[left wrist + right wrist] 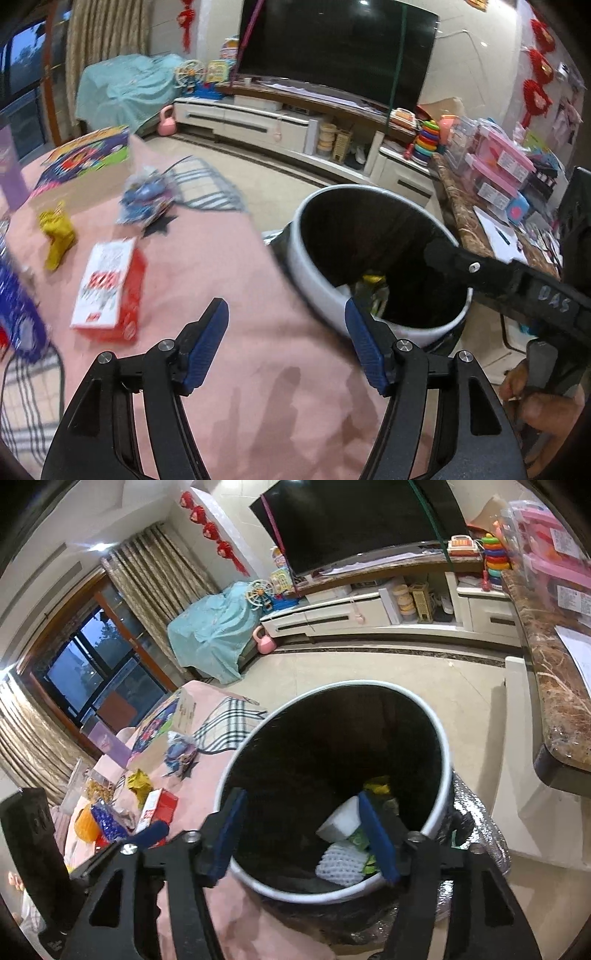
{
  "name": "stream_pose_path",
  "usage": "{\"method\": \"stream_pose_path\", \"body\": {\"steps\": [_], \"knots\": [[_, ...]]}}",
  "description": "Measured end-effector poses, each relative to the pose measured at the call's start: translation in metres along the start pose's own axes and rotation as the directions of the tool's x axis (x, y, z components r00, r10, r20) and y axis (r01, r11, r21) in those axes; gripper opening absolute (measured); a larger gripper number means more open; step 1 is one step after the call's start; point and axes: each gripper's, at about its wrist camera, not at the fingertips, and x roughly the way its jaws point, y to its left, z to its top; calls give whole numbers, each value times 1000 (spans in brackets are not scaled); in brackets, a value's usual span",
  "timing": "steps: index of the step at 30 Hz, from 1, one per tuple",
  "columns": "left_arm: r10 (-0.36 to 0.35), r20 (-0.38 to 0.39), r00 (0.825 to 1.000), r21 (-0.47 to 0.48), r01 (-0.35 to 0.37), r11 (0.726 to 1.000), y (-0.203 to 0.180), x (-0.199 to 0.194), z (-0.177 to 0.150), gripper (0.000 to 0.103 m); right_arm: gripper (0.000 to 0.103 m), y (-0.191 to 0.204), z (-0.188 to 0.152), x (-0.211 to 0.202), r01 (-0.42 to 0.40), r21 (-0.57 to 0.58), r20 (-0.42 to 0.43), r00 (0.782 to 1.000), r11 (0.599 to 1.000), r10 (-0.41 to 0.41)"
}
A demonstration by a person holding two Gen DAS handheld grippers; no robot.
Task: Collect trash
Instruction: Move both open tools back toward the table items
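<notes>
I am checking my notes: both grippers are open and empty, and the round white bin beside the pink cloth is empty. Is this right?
Not quite: the round white bin is not empty. The right wrist view shows white foam pieces and green wrappers inside. Both the left gripper and right gripper are open and empty.

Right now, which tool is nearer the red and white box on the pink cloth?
Left. The left tool hangs open over the pink cloth, with the red and white box just ahead and to its left. The right tool is open over the trash bin, farther off.

The bin mouth gapes unobstructed; left of the bin, bare pink cloth gives passage; farther left, a red box and wrappers crowd it.
</notes>
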Motion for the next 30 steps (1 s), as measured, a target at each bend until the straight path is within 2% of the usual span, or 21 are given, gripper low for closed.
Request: {"method": "stream_pose_path", "body": {"steps": [4,13,30], "knots": [[19,-5,1000,-43,-19,999,19,-10,-15,67,79,14,-10,-1,-20,-11,0,1000,1000,20],[82,10,997,-116,-80,990,58,-39,-47,71,89,42,-32,-1,-51,-39,-14,999,998,51],[179,9,984,-267,-171,948,136,-81,-91,73,92,112,-75,20,-122,-132,-92,990,984,111]]}}
